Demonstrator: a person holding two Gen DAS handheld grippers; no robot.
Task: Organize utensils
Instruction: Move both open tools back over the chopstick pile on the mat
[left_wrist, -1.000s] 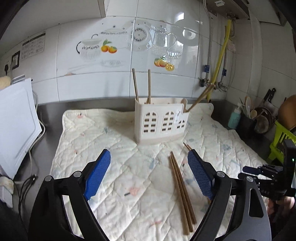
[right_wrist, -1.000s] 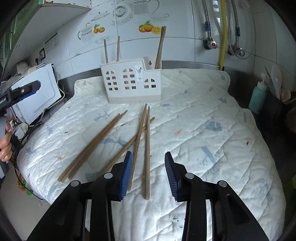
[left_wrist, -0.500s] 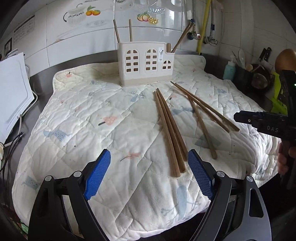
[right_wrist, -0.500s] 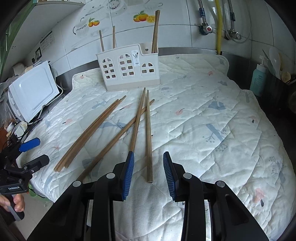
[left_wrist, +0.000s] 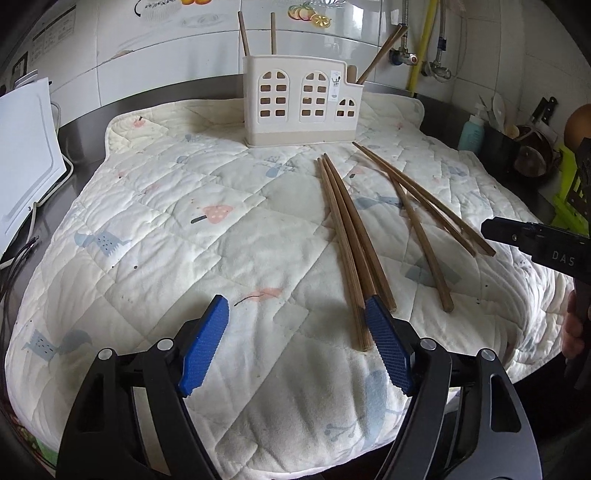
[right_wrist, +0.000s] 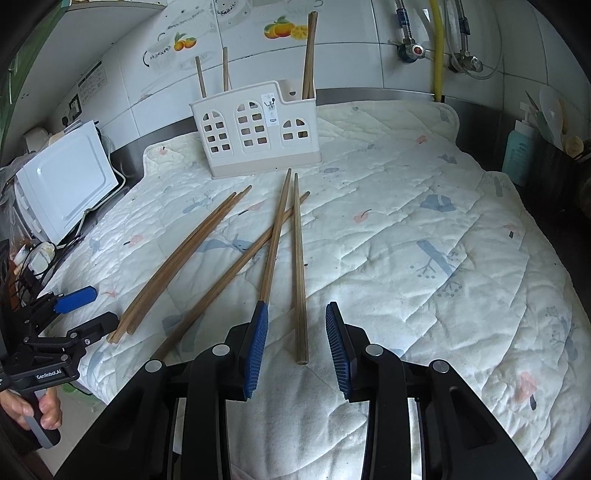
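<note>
Both grippers are released and hold nothing: the right gripper (right_wrist: 297, 347) straddles the near end of one wooden chopstick (right_wrist: 299, 266) on the quilted mat (right_wrist: 424, 229), probably to carry it to the white utensil holder (right_wrist: 258, 129), while the left gripper (left_wrist: 295, 347) waits beside the three-chopstick bundle (left_wrist: 351, 240).

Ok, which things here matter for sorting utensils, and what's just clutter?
Job:
loose chopsticks on the quilted mat
white utensil holder, chopsticks already standing inside
left claw and right claw, both open

Lying about:
white appliance
teal bottle
yellow pipe
</note>
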